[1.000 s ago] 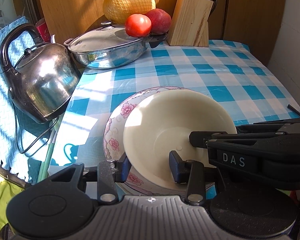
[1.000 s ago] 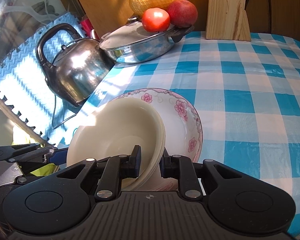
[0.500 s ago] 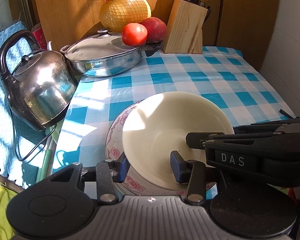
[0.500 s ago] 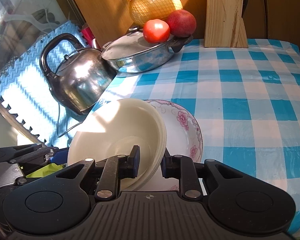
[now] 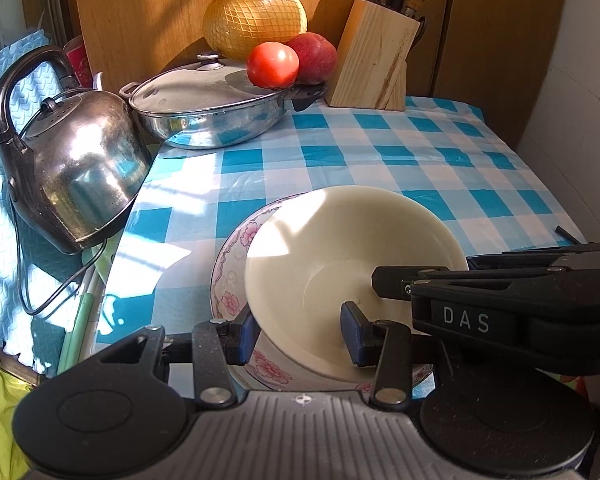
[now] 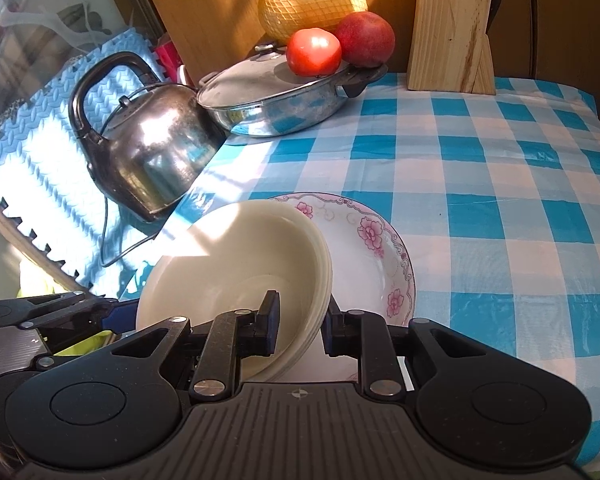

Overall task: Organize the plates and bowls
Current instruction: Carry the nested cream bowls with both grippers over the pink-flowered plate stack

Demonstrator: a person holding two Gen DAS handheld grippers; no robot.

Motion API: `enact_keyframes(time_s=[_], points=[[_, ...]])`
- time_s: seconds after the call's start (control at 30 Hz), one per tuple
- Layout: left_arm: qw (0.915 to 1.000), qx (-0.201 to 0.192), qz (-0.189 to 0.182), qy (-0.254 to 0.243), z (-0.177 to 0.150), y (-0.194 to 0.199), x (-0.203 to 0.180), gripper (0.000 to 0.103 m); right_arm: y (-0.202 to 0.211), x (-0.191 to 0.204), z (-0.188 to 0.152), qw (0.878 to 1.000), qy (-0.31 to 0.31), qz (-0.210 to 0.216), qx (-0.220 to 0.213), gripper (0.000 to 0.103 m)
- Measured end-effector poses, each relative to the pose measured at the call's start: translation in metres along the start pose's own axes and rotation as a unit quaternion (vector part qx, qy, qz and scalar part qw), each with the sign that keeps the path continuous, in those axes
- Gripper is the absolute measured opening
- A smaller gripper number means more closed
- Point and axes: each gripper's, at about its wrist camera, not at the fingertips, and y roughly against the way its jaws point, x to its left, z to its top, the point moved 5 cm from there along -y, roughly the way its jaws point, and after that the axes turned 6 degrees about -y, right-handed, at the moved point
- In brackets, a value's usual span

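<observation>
the right gripper (image 6: pixel 298 326) pinches the tilted cream plastic bowl's (image 6: pixel 236 264) right rim over the pink-flowered plate (image 6: pixel 372 252); the left gripper (image 5: pixel 298 330) straddles its left rim, spread wide.

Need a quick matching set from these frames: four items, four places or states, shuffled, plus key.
Items:
1. cream bowl
2. floral plate
3. tomato
4. kettle

Places or states:
A. on the pan lid
B. at the left edge of the checked cloth
C. tilted, rim between the right tongs
D. flat on the cloth, under the bowl

Pairs: 1-C, 2-D, 3-A, 4-B
</observation>
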Motion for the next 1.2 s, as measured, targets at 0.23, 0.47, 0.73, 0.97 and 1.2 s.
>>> enact_keyframes(time_s=[0.23,0.47,0.73,0.97,1.2], points=[[0.9999,0.010,-0.006,0.009,0.005,-0.005,0.000,0.036,0.003,-0.002,0.004,1.000,-0.004,-0.004,-0.008,0.030],[0.9998,0.016,0.008,0.011,0.006,-0.008,-0.003,0.036,-0.002,-0.004,0.005,1.000,-0.009,-0.006,-0.003,0.032],[0.9991,0.031,0.026,0.006,0.007,-0.015,-0.004,0.036,-0.009,-0.008,0.004,1.000,-0.013,0.014,0.001,0.037],[0.9991,0.037,0.015,0.015,0.006,-0.021,-0.002,0.036,-0.013,-0.009,0.005,0.999,-0.017,0.030,0.000,0.042],[0.9989,0.040,0.011,0.022,0.002,-0.024,0.001,0.036,-0.020,-0.010,0.000,1.000,-0.018,0.024,0.009,0.044]])
